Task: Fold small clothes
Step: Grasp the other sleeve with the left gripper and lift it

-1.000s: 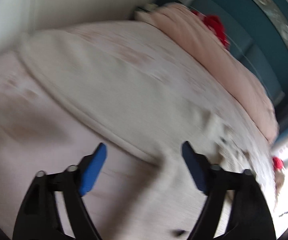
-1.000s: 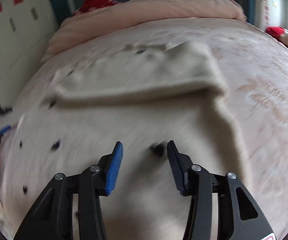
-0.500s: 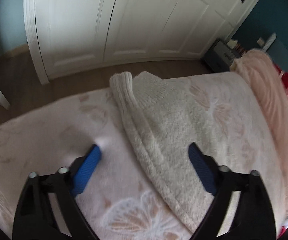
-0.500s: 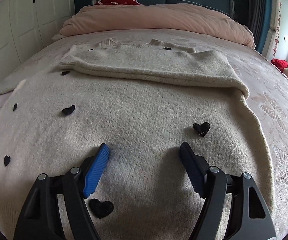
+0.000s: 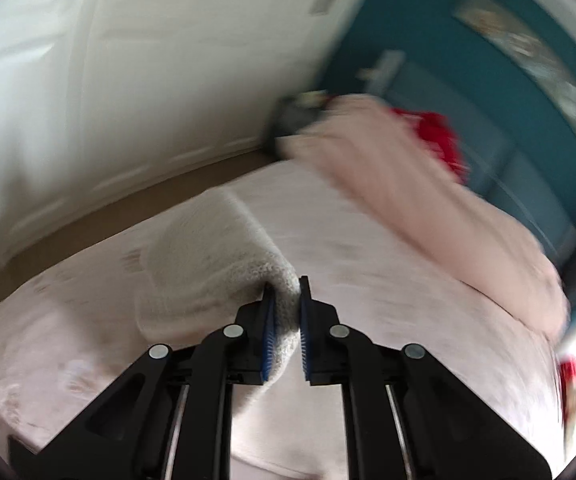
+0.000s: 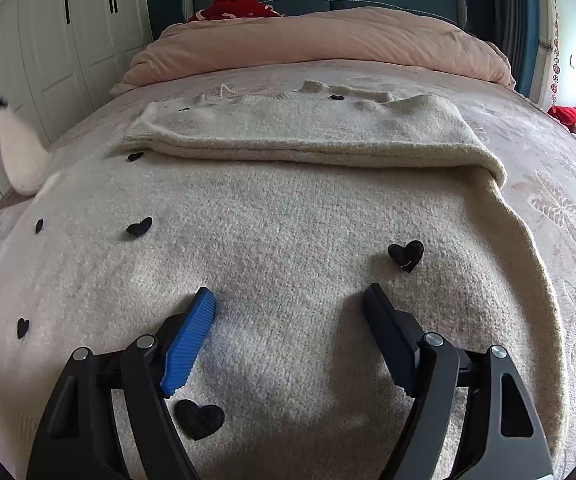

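On the bed (image 6: 560, 184), left gripper (image 5: 286, 312) pinches sweater sleeve (image 5: 208, 268).

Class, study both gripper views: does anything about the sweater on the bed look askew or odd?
Yes. The cream sweater lies lopsided: one sleeve is folded flat across its chest, while the other sleeve is lifted off the bed, pinched in the left gripper. Nothing looks damaged.

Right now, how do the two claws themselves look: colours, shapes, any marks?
Both are alike. The left claw has black plastic arms with cut-out openings, round silver rivets at the joints, thin metal rods behind, and blue ribbed pads on the inner faces. The right claw shows the same black frame, silver rivets and blue ribbed pads. No cables, labels or sleeves are visible.
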### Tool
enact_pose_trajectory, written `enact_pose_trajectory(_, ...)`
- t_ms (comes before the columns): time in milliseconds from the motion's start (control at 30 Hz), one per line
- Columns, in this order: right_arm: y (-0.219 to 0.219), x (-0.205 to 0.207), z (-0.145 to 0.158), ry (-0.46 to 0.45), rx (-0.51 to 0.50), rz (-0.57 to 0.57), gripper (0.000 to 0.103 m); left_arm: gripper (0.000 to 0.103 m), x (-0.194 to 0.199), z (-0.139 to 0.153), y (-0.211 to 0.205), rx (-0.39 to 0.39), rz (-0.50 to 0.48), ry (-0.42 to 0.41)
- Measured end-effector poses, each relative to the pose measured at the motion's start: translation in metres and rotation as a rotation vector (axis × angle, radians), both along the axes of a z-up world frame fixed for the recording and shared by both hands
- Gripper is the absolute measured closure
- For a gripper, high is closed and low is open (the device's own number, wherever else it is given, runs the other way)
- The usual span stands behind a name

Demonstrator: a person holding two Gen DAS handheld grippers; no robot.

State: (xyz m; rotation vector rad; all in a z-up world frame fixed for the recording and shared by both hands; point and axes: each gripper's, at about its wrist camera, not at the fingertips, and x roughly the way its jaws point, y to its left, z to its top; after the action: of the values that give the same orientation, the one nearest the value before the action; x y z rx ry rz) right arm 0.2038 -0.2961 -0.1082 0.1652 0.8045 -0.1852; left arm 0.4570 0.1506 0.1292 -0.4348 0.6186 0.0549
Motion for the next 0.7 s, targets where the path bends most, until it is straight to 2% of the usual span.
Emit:
enact_pose_trajectory(100, -0.001, -0.001, 0.000, -0.007, 0.012, 0.003, 0.027, 0.094, -0.016, 0.031, -0.077, 0.014, -0.187, -0.062)
enact_pose_trajectory(200, -0.003, -0.001, 0.000, -0.015, 0.027, 0.005, 0.026, 0.093, -0.030, 0.035, -0.153, -0.007, -0.364, -0.045)
enact_pose_trajectory(300, -0.005, -0.002, -0.001, -0.021, 0.039, 0.009, 0.025, 0.088, -0.042, 0.003, -0.219, -0.023, -0.492, 0.034)
enact_pose_trajectory(367, -0.006, -0.003, 0.000, -0.023, 0.046, 0.012, 0.025, 0.078, -0.051, -0.043, -0.258, -0.018, -0.555, 0.147)
enact_pose_trajectory(400, -0.006, -0.003, 0.001, -0.021, 0.048, 0.013, 0.025, 0.074, -0.056, -0.063, -0.268, -0.014, -0.557, 0.190)
enact_pose_trajectory(467, -0.006, -0.002, 0.002, -0.015, 0.053, 0.016, 0.025, 0.058, -0.068, -0.103, -0.270, -0.023, -0.529, 0.265)
enact_pose_trajectory(533, -0.009, -0.003, 0.009, -0.018, 0.077, 0.023, 0.025, 0.053, -0.077, -0.135, -0.257, -0.076, -0.468, 0.334)
enact_pose_trajectory(600, -0.014, -0.004, 0.023, -0.036, 0.106, 0.038, 0.025, 0.049, -0.084, -0.151, -0.233, -0.120, -0.410, 0.363)
enact_pose_trajectory(700, -0.019, 0.008, 0.059, -0.101, 0.099, 0.034, 0.025, 0.041, -0.088, -0.152, -0.188, -0.156, -0.329, 0.342)
